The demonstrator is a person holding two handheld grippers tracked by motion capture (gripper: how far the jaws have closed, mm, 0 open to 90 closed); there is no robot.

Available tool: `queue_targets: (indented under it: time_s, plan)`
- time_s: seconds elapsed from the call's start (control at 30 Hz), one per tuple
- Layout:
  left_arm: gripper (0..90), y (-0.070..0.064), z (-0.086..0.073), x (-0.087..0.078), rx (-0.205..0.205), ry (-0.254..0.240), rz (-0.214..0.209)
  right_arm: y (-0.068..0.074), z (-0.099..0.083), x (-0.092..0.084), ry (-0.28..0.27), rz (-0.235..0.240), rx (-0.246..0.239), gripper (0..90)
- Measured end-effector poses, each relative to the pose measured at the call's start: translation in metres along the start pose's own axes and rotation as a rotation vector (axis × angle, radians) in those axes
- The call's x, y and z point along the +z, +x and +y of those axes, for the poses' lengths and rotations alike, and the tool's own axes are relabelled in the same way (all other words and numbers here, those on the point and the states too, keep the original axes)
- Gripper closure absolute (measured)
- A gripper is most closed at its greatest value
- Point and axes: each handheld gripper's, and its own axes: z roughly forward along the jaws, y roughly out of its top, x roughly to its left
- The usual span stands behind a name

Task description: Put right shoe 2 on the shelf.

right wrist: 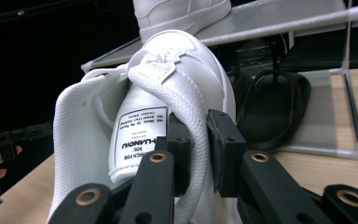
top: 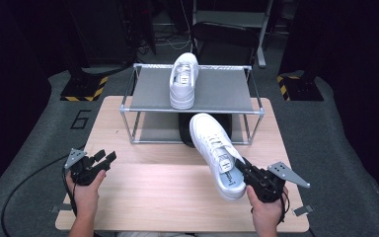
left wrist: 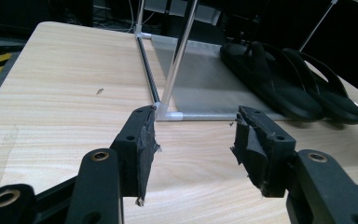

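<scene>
Over the right front part of the wooden table (top: 143, 182), the right gripper (top: 244, 170) holds a white sneaker (top: 216, 154). Its two black jaws are closed nearly together on the padded side collar of the shoe: in the right gripper view, one jaw sits inside the opening against the labelled tongue, the other outside the collar. Sneaker (right wrist: 168, 107) toe points away from the person, toward the rack; heel end is nearest the right hand (top: 265, 210). Whether the sole touches the table, cannot tell.

Second white sneaker (top: 184, 80) stands upright on the top shelf of the metal-framed shoe rack (top: 212, 91), toe toward the person, apart from the held one.

Lower shelf of the rack: a pair of black flip-flops (left wrist: 279, 79) lying side by side, seen in the left gripper view; one (right wrist: 272, 109) shows behind the held sneaker in the right gripper view.

Left gripper (top: 98, 160) is held by the left hand (top: 85, 190) over the left front of the table, jaws wide apart, nothing between them. In its own view the left gripper (left wrist: 193, 135) points at the rack's near corner post, bare tabletop in the gap.
</scene>
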Motion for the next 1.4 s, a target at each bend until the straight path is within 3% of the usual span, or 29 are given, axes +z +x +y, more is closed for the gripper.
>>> queue_targets:
  time_s: [0.7, 1.4]
  plan:
    - [47.6, 0.001, 0.000, 0.000, 0.000, -0.002, 0.000, 0.000, 0.022, -0.003, -0.102, -0.018, 0.002, 79.7]
    - [47.6, 0.002, -0.001, 0.000, -0.008, -0.001, 0.001, -0.006, 0.056, 0.015, -0.159, -0.054, -0.015, 79.7]
